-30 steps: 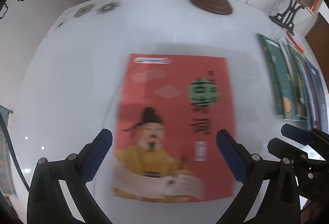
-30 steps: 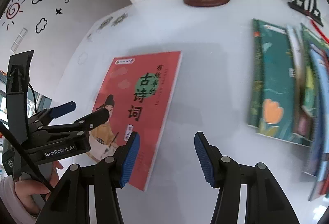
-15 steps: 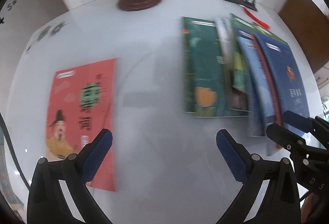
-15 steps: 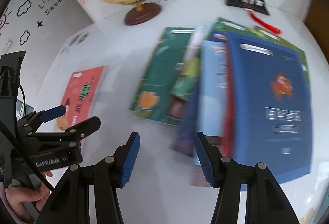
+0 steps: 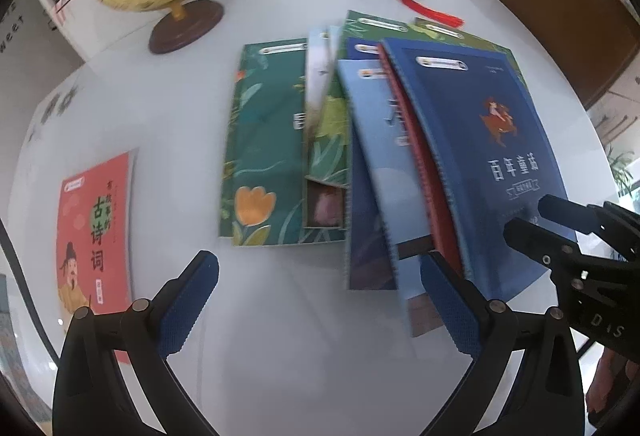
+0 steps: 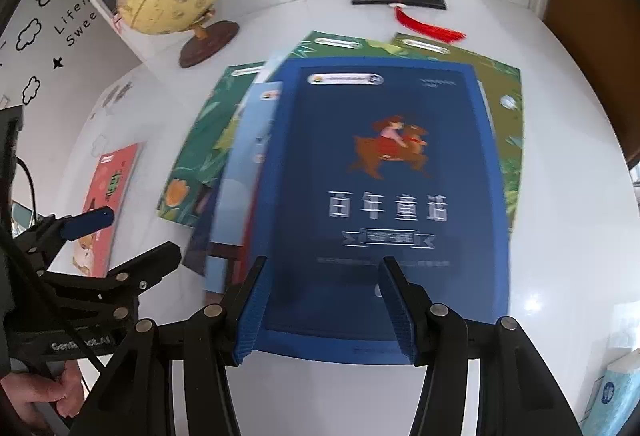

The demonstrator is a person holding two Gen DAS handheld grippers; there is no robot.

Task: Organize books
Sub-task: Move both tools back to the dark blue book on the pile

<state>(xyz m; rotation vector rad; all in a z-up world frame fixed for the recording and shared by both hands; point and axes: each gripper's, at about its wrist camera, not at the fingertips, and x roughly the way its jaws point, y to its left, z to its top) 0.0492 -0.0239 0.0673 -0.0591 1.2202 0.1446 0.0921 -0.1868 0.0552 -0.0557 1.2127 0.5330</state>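
Right wrist view: right gripper (image 6: 324, 300) parted, empty above the dark blue book (image 6: 384, 171); left gripper (image 5: 320, 300) wide, empty.

Each camera sits just behind its own tongs and looks steeply down at the white tabletop (image 5: 280, 336). Both see the blue book (image 6: 384, 187) close up.

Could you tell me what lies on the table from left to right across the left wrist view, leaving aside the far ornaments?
Red book → bare white table → green tulip book → light blue book → dark blue book. The books half buried between these are left out.
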